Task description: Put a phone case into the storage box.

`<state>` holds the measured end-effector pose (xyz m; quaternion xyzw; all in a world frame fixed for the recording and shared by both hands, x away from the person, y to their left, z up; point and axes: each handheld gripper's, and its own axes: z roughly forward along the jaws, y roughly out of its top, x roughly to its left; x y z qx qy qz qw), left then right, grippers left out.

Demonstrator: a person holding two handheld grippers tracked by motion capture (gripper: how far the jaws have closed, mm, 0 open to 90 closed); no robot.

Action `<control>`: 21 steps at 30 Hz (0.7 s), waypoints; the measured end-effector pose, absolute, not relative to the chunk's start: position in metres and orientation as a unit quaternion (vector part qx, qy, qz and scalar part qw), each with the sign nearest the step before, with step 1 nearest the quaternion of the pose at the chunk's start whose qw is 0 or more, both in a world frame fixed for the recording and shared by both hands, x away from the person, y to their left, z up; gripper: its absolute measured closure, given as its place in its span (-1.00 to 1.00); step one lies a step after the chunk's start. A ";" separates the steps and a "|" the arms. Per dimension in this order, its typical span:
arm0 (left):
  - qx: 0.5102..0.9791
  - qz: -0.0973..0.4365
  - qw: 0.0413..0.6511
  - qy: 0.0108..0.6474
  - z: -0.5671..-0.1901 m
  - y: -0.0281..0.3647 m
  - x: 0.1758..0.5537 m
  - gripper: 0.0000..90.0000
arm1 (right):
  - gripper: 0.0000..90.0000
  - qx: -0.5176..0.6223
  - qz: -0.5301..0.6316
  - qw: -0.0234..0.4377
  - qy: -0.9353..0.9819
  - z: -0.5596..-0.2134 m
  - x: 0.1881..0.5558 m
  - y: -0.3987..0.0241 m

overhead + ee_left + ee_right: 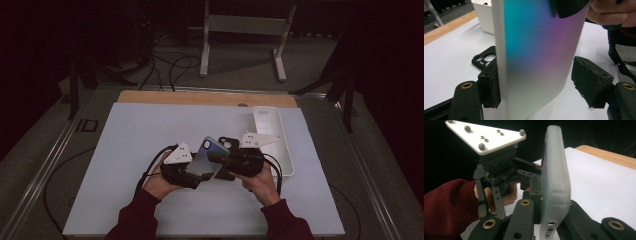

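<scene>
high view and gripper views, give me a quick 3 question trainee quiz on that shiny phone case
1. True or false: the right gripper is clamped on the iridescent blue-to-purple phone case.
2. What lies flat on the white table sheet behind the held case? A) black phone case B) red cup C) metal spoon
3. Fill in: the white rectangular plastic tray sits at the sheet's far ____ side in the high view.

Key: 1 true; 2 A; 3 right

At my table | one iridescent teal-to-purple phone case (206,157) | one black phone case with camera cut-outs (227,143) | one long white plastic tray (282,145) | one white table mat (125,150) | my two black two-jaw grippers: left gripper (187,172), right gripper (225,159)
</scene>
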<state>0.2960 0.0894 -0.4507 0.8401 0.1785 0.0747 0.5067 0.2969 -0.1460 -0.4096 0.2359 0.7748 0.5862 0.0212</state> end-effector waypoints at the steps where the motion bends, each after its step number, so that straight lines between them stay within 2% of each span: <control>1: 0.840 0.075 0.507 0.178 -0.451 0.089 0.296 -0.32 | 0.93 0.235 0.586 0.023 0.775 -0.409 0.297 -0.146; 3: 0.842 0.080 0.504 0.175 -0.451 0.088 0.294 -0.27 | 0.93 0.233 0.585 0.025 0.776 -0.409 0.297 -0.146; 8: 0.842 0.083 0.506 0.169 -0.453 0.091 0.293 0.03 | 0.91 0.225 0.580 0.034 0.782 -0.409 0.297 -0.149; 11: 0.840 0.082 0.510 0.165 -0.453 0.093 0.293 0.20 | 0.80 0.220 0.578 0.040 0.785 -0.408 0.297 -0.150; 15: 0.840 0.083 0.512 0.160 -0.454 0.094 0.292 0.55 | 0.39 0.219 0.571 0.054 0.789 -0.407 0.298 -0.153; 21: 0.840 0.091 0.512 0.154 -0.455 0.089 0.289 0.78 | -0.11 0.230 0.573 0.051 0.785 -0.408 0.300 -0.150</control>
